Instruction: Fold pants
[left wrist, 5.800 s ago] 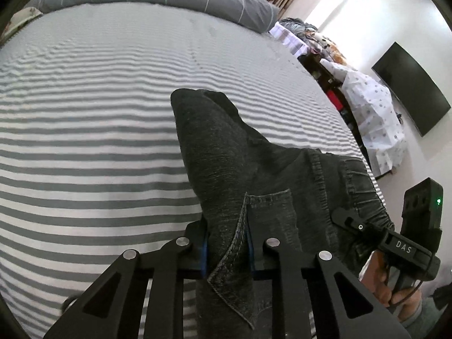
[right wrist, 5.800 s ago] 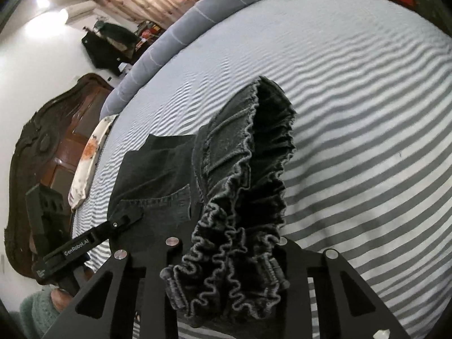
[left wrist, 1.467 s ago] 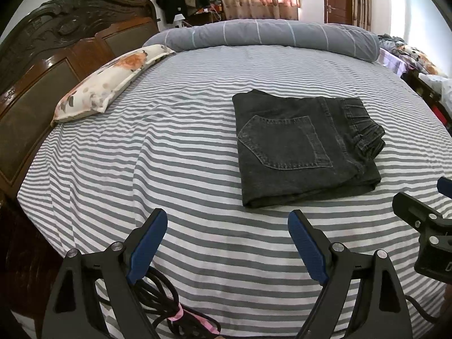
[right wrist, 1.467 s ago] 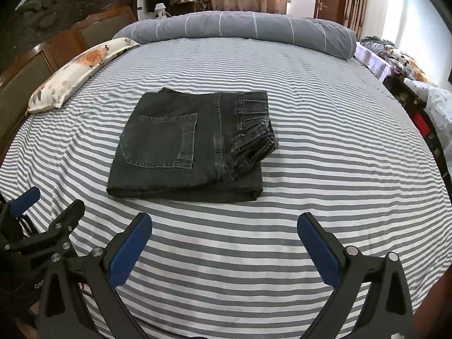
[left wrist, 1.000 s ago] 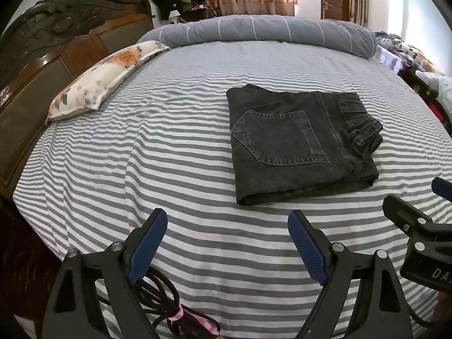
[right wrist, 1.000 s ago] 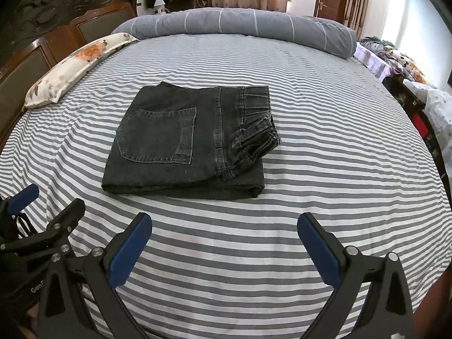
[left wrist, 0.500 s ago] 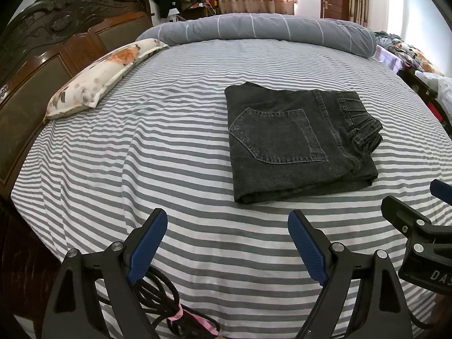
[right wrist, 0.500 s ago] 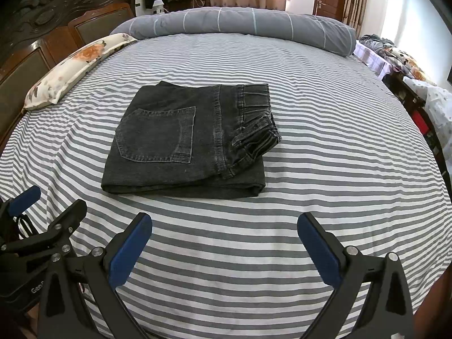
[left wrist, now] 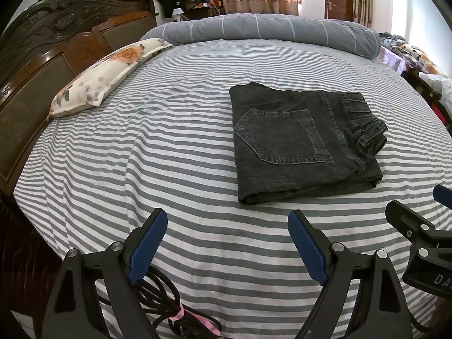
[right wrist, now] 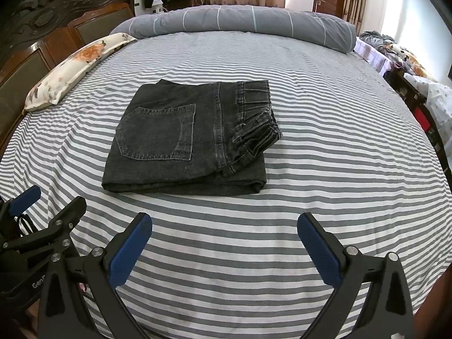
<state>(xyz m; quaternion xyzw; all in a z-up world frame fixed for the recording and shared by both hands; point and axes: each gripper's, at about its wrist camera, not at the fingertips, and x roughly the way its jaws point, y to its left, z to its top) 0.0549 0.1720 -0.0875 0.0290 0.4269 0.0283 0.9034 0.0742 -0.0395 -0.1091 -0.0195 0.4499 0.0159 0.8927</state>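
Dark grey denim pants (left wrist: 299, 144) lie folded into a flat rectangle on the striped bed (left wrist: 180, 147), back pocket up, elastic waistband at the right. They also show in the right wrist view (right wrist: 186, 141). My left gripper (left wrist: 227, 234) is open and empty, near the bed's front edge, well short of the pants. My right gripper (right wrist: 224, 240) is open and empty, also short of the pants. Each gripper shows at the edge of the other's view.
A floral pillow (left wrist: 104, 76) lies at the left by the dark wooden headboard (left wrist: 42, 56). A grey bolster (left wrist: 262, 31) lies across the far side. Black cables (left wrist: 169, 305) hang under my left gripper. Cluttered furniture (right wrist: 409, 65) stands at the right.
5.8 s ago both grippers were shut on the pants. Since then they let go and drew back. Over the last second, the views have barely shifted and the pants have lain still.
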